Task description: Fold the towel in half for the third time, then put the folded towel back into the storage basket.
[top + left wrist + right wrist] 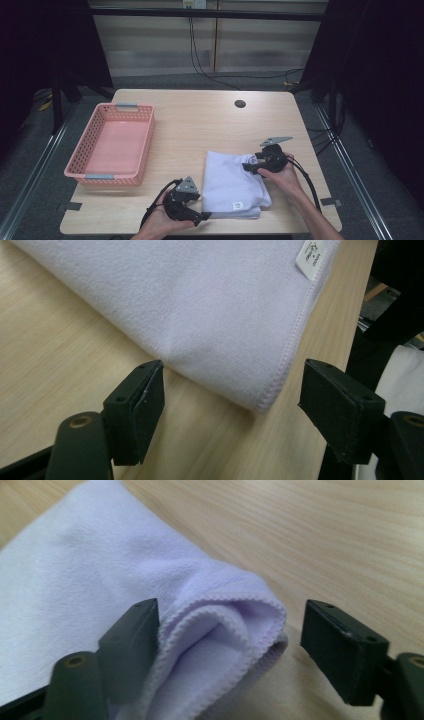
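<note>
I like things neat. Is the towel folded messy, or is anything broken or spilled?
Nothing is broken or spilled. The folded white towel lies flat on the table. Its corner by the right gripper bulges a bit, layers fanned open. The pink basket sits straight.

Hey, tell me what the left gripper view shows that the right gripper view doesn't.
Left gripper view alone: the towel's small white label by its stitched hem, a flat corner of the towel lying between the open jaws of the left gripper, and the table's edge with dark floor beyond. Right gripper view alone: the towel's folded layers bunched at a corner, sitting between the open jaws of the right gripper. Both share the pale lilac towel on the light wooden table, with two black jaws apart.
</note>
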Demonstrator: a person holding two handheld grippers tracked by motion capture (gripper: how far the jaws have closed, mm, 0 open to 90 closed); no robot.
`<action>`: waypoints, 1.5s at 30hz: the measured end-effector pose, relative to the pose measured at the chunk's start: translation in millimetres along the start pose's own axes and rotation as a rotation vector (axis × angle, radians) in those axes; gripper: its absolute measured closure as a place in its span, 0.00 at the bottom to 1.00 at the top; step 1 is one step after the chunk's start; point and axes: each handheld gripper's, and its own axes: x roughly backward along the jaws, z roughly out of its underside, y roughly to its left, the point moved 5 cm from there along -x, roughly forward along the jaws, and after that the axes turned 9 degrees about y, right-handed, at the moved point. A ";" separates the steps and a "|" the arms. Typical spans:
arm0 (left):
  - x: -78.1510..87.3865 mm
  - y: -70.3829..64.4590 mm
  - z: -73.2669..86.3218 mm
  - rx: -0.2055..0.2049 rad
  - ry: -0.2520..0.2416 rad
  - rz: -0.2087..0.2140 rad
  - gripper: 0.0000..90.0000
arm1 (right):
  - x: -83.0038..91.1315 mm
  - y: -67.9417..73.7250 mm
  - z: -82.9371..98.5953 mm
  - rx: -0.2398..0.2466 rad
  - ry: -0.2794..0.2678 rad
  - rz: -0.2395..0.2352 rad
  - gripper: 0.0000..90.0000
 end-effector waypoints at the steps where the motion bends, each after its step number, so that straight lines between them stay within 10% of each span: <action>1: -1.6 -1.0 -0.4 -0.006 0.021 -0.002 0.29 | -2.7 -0.1 0.4 -0.001 0.006 -0.011 0.22; 17: -11.0 2.7 -7.4 -0.021 0.043 -0.024 0.52 | -6.2 9.5 1.1 0.006 0.053 -0.117 0.25; 26: -11.1 2.9 -7.0 -0.028 0.039 -0.026 0.53 | -8.8 16.9 1.2 0.068 0.092 -0.082 0.25; 35: -10.4 6.0 -9.5 -0.007 0.035 0.009 0.80 | -6.2 26.9 3.3 0.096 0.110 -0.150 0.65; 45: 4.9 5.4 -19.4 0.003 -0.040 0.046 0.83 | -1.0 23.3 -4.9 0.077 0.079 -0.164 0.74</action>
